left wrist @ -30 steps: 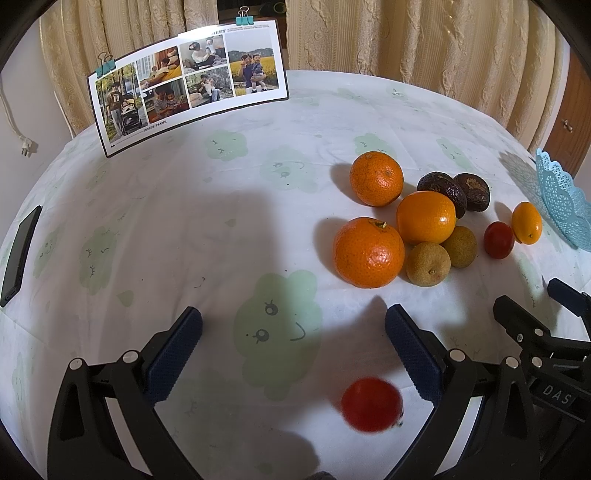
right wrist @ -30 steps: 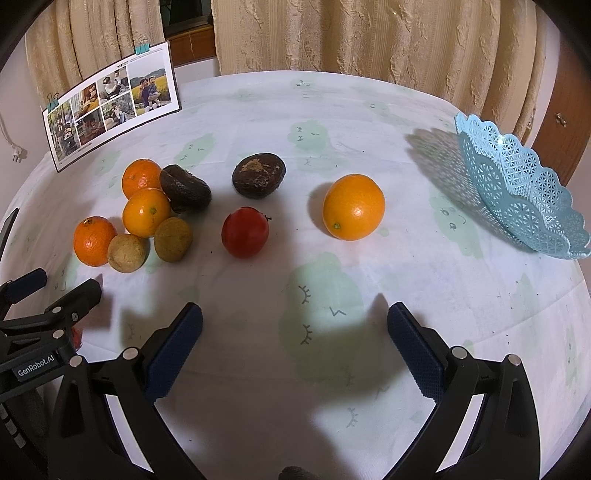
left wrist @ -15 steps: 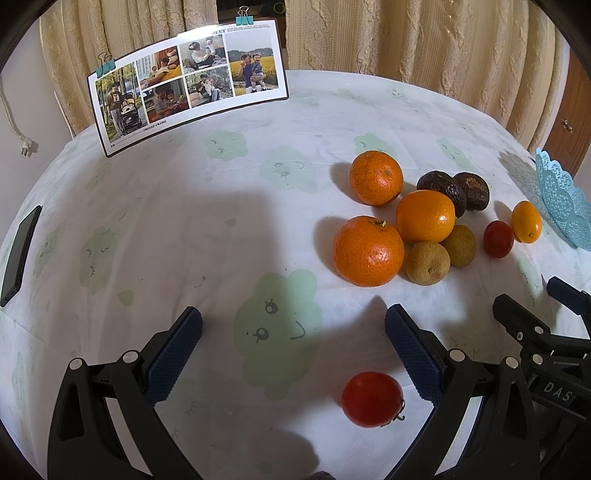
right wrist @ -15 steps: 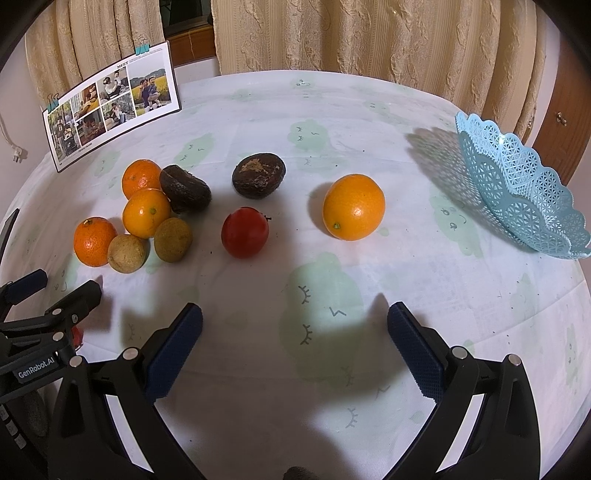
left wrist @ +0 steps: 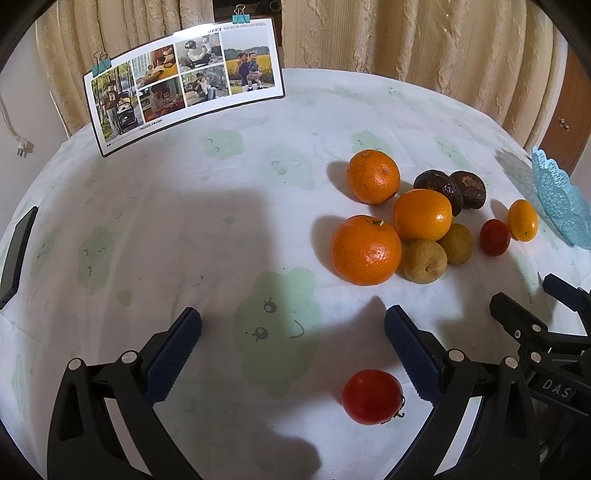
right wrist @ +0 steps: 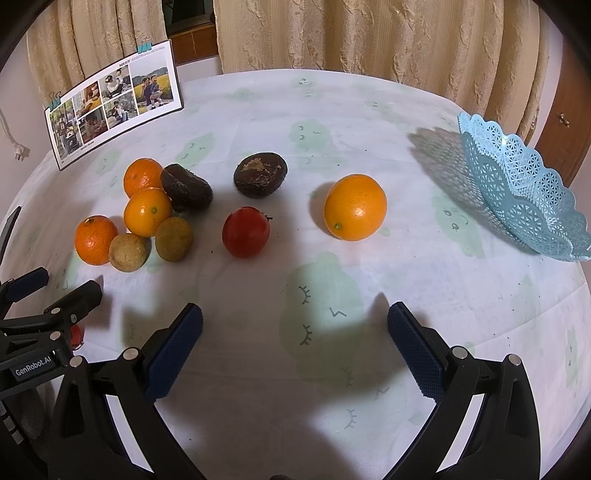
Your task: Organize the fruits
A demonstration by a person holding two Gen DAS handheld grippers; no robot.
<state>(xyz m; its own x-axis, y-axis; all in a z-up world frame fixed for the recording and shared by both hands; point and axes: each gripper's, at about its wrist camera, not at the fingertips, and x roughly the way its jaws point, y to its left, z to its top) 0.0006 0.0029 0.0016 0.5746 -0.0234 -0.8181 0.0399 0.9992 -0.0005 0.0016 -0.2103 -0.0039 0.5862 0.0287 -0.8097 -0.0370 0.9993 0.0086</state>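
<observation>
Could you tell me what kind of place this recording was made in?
Most likely a home dining or living room: a round table under a cartoon-print tablecloth, beige curtains behind it, and a clipped family photo collage standing at the table's far edge.

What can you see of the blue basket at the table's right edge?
The blue basket is a shallow light-blue dish that looks like plastic, with an openwork lattice wall and a scalloped rim. It stands on the white printed tablecloth at the far right and throws a patterned shadow to its left. No fruit shows in it, and nothing touches it; the nearest fruit, a lone orange, lies apart on its left. Both grippers are away from it.
</observation>
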